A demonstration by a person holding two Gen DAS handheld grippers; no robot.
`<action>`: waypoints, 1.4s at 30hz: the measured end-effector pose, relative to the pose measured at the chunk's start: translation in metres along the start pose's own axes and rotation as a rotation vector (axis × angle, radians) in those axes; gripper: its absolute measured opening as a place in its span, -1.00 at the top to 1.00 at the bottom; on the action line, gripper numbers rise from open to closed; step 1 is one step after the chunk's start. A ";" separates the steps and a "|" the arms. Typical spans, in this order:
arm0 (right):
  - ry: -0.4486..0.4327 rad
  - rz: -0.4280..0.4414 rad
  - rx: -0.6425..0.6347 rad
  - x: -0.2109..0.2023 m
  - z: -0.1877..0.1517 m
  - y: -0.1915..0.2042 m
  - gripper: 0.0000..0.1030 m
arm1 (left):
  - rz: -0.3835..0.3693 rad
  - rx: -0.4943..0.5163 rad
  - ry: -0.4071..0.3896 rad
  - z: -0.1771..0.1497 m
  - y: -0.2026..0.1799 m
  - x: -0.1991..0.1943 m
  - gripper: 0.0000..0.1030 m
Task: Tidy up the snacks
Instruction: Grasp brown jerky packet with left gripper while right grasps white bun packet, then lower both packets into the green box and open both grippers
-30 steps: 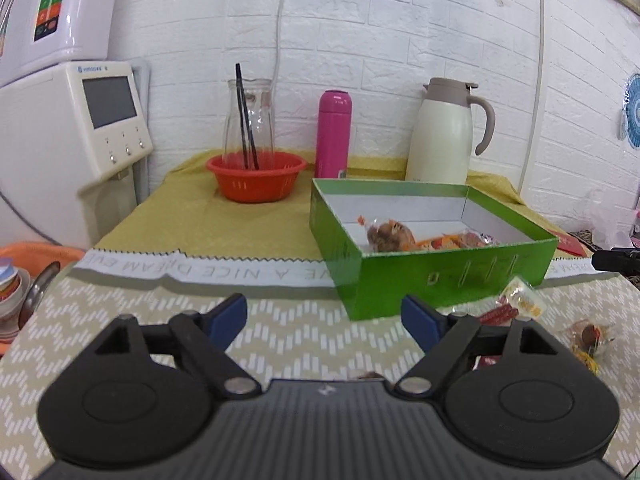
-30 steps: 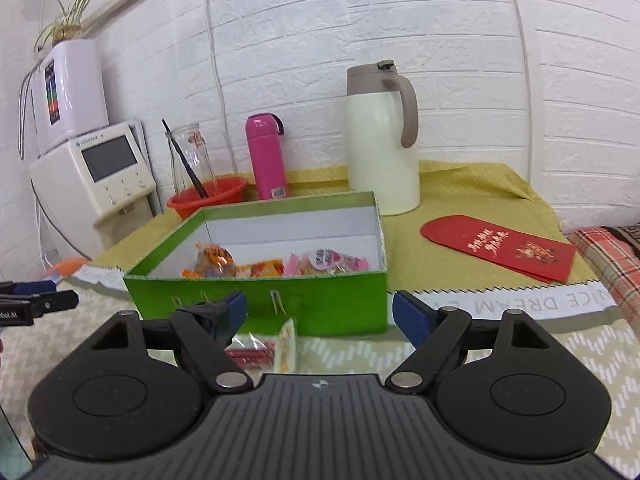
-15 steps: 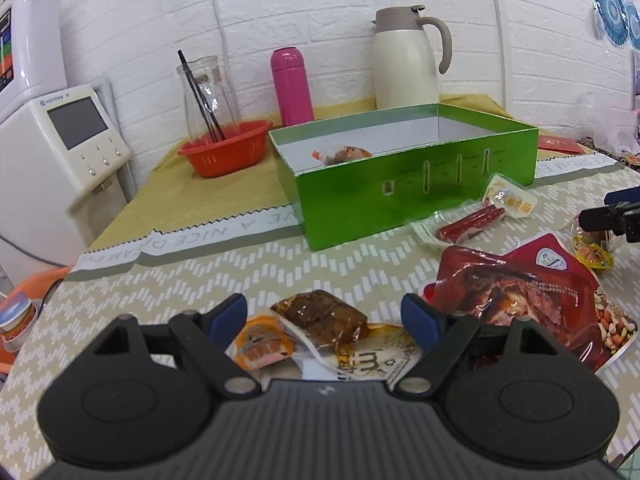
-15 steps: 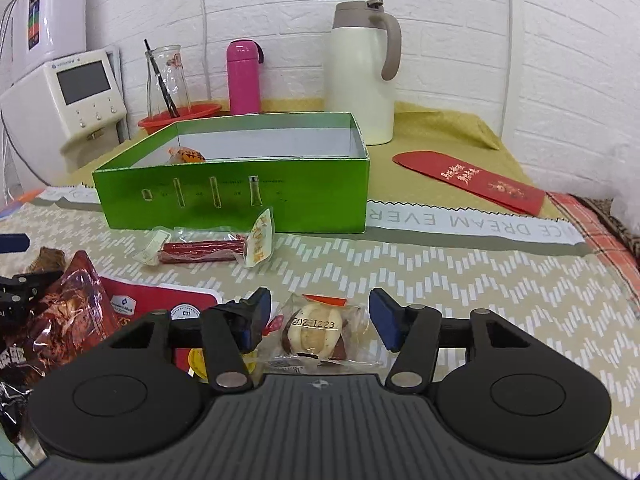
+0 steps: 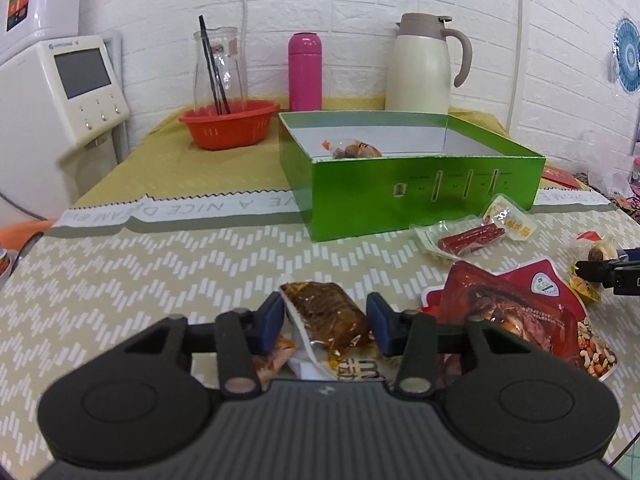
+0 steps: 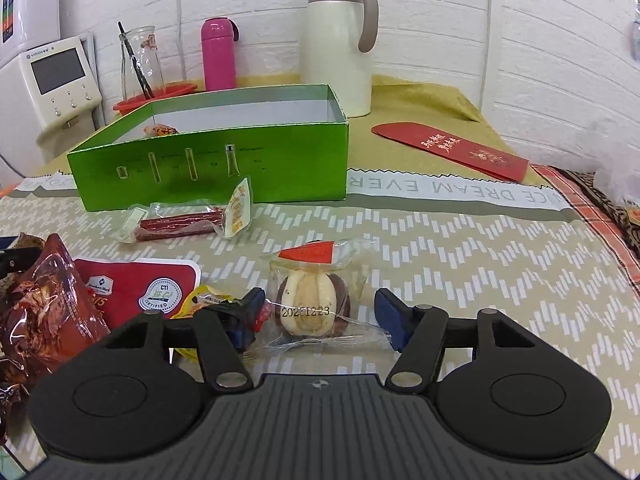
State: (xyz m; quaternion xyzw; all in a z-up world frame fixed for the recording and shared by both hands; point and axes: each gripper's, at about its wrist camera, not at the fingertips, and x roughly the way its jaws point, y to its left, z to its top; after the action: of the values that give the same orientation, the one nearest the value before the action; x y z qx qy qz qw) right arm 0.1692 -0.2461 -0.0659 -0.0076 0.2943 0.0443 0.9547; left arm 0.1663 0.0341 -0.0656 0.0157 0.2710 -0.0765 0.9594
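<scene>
A green box (image 5: 424,188) stands on the table with a wrapped snack (image 5: 352,149) inside; it also shows in the right wrist view (image 6: 212,164). My left gripper (image 5: 326,322) is open, its blue pads on either side of a brown snack packet (image 5: 326,312) that lies on the cloth. My right gripper (image 6: 320,320) is open around a clear-wrapped round pastry (image 6: 310,300). A sausage stick packet (image 6: 188,222) lies in front of the box. A dark red meat packet (image 5: 504,312) and a red nut bag (image 6: 136,288) lie between the grippers.
At the back stand a red basket (image 5: 230,124) with a glass jar, a pink bottle (image 5: 305,72) and a cream thermos jug (image 5: 420,64). A white appliance (image 5: 60,92) is at the left. A red envelope (image 6: 452,150) lies at the right.
Both grippers have come down from facing the box to the snacks on the cloth. The left jaws have narrowed around the brown packet; the right jaws stand around the pastry.
</scene>
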 end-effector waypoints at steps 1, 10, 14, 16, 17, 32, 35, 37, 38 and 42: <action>-0.008 0.000 0.005 -0.002 0.000 0.000 -0.90 | -0.001 -0.006 -0.003 0.000 0.002 -0.001 0.11; -0.127 0.002 0.010 -0.033 0.006 0.001 -0.88 | 0.012 -0.070 -0.068 0.007 0.014 -0.022 0.14; -0.147 0.022 -0.019 -0.044 0.006 0.009 -0.88 | 0.003 -0.098 -0.095 0.011 0.016 -0.036 0.14; -0.152 0.033 -0.037 -0.047 0.006 0.014 -0.88 | -0.013 -0.106 -0.105 0.013 0.015 -0.041 0.14; -0.154 0.039 -0.042 -0.048 0.007 0.017 -0.88 | -0.017 -0.104 -0.108 0.013 0.014 -0.043 0.14; -0.192 0.100 -0.122 -0.051 0.026 0.052 -0.87 | -0.081 -0.098 -0.129 0.031 0.001 -0.038 0.14; -0.219 0.089 -0.109 -0.042 0.041 0.052 -0.87 | -0.097 -0.094 -0.169 0.047 -0.003 -0.029 0.14; -0.244 0.071 -0.097 -0.035 0.052 0.051 -0.87 | -0.100 -0.080 -0.206 0.059 -0.008 -0.022 0.14; -0.260 0.061 -0.096 -0.031 0.058 0.051 -0.87 | -0.103 -0.077 -0.221 0.064 -0.009 -0.019 0.14; -0.328 0.041 -0.093 -0.014 0.079 0.050 -0.87 | -0.113 -0.086 -0.264 0.086 -0.013 0.006 0.14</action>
State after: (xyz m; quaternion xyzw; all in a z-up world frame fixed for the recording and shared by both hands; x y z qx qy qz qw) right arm 0.1973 -0.1942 0.0078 -0.0386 0.1322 0.0778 0.9874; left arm 0.2137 0.0146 0.0043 -0.0509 0.1461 -0.1203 0.9806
